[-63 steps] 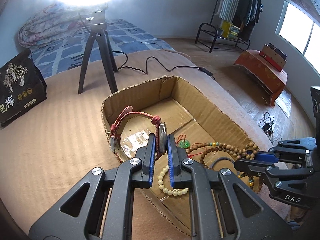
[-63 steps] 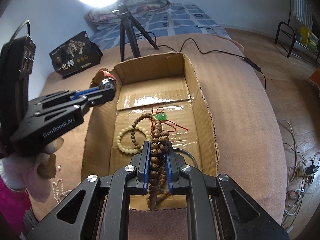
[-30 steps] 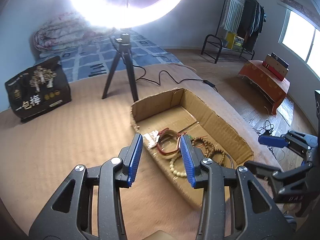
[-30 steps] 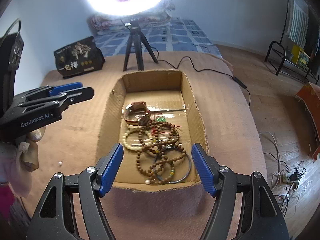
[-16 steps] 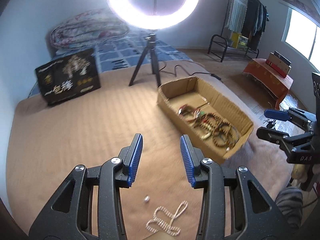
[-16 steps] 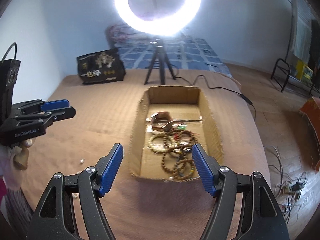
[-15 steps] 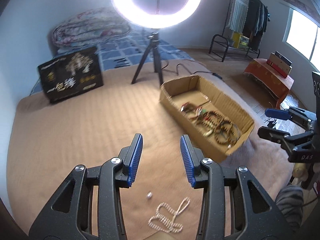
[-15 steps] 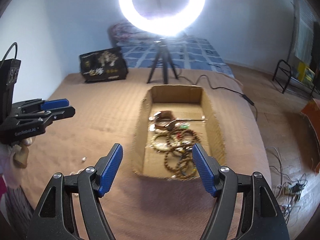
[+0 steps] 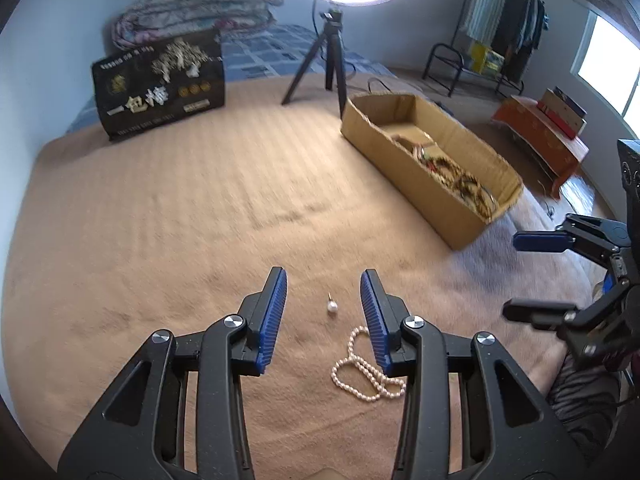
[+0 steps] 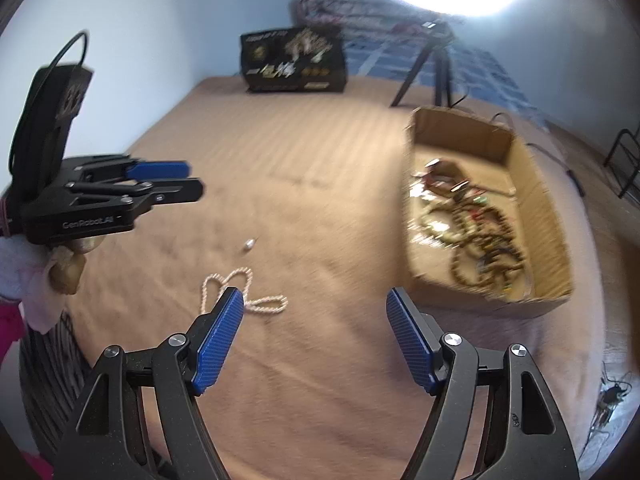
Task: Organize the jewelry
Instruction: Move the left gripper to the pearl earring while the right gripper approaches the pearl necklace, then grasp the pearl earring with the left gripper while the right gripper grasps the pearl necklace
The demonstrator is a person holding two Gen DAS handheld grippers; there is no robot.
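A white pearl necklace (image 9: 366, 376) lies in loops on the tan bed cover, with a single pearl pin (image 9: 332, 307) just beyond it. My left gripper (image 9: 323, 280) hovers over the pin. Its jaws are closing, and nothing is pressed between the blue pads. From the right wrist view, the necklace (image 10: 244, 292) lies at my right gripper's (image 10: 316, 298) left fingertip, and that gripper is wide open and empty. The cardboard box (image 9: 404, 176) to the right holds wooden bead strands, bracelets and a watch.
A black printed bag (image 9: 160, 88) stands at the back left. A tripod (image 9: 332, 60) with a ring light stands behind the box (image 10: 472, 136). A folded quilt, a clothes rack and a low orange table lie farther off. A sleeve shows at the lower right.
Both grippers let go of the watch and the bead strand into the box, opened, and pulled back to the left. The pearl necklace and pin have come into view under them.
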